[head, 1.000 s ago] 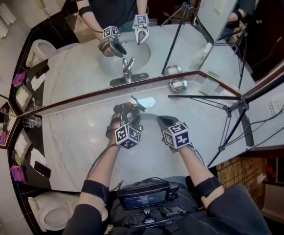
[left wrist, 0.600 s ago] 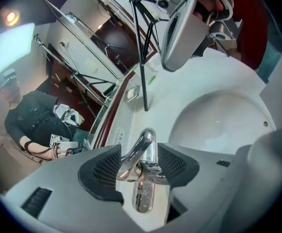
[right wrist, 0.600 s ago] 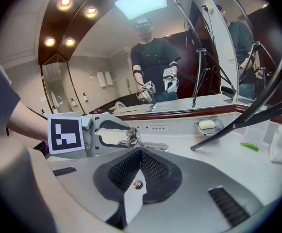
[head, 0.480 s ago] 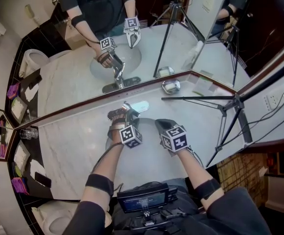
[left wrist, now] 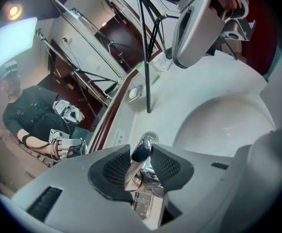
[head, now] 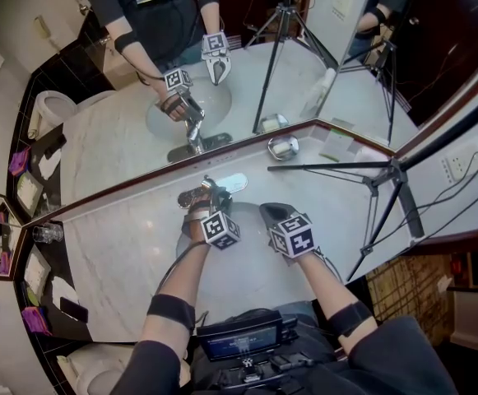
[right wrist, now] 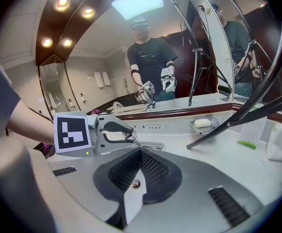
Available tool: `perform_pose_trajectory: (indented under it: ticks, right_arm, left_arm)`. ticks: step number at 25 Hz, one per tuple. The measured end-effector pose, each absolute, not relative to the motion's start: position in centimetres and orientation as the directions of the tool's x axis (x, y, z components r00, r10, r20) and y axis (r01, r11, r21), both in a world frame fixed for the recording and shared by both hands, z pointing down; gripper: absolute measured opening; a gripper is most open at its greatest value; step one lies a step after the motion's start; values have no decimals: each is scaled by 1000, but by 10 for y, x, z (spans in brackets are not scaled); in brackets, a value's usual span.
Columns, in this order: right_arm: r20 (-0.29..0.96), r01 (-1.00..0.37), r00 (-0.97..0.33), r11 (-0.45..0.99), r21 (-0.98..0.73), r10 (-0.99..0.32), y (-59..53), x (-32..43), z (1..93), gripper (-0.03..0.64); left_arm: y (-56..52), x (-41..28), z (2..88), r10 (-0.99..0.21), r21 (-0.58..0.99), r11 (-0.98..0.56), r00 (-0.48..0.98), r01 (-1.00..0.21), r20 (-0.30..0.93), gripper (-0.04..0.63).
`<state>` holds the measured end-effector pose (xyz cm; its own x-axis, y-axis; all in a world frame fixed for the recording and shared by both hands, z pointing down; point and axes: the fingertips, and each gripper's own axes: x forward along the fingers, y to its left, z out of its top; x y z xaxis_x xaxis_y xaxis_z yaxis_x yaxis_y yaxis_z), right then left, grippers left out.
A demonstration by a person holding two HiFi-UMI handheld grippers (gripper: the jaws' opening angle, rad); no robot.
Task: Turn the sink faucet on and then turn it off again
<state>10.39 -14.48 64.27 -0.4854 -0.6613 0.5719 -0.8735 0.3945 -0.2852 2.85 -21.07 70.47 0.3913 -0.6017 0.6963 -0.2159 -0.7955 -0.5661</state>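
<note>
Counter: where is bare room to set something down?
Widest bare patch: counter left of the sink, up to the glass. Right of the sink, tripod legs cross it; the soap dish and faucet crowd the back.

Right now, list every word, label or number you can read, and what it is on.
Nothing is readable.
Small label below the mirror: print too small.
Card on the counter: blurred.
Cube marker: black-and-white pattern, no letters.

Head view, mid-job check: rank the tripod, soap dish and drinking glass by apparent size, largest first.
1. tripod, clearly the largest.
2. soap dish and drinking glass: they look about alike, so left unranked.
</note>
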Motion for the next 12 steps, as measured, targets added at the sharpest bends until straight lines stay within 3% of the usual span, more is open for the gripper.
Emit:
perform_pose_trajectory:
  ticks: [12]
  right_arm:
    - [572,-871,-489,398,-287,-658,-144,102,645,20]
  left_arm:
    - [-219,25,692,-584,-468,-810,428,-352,689,124]
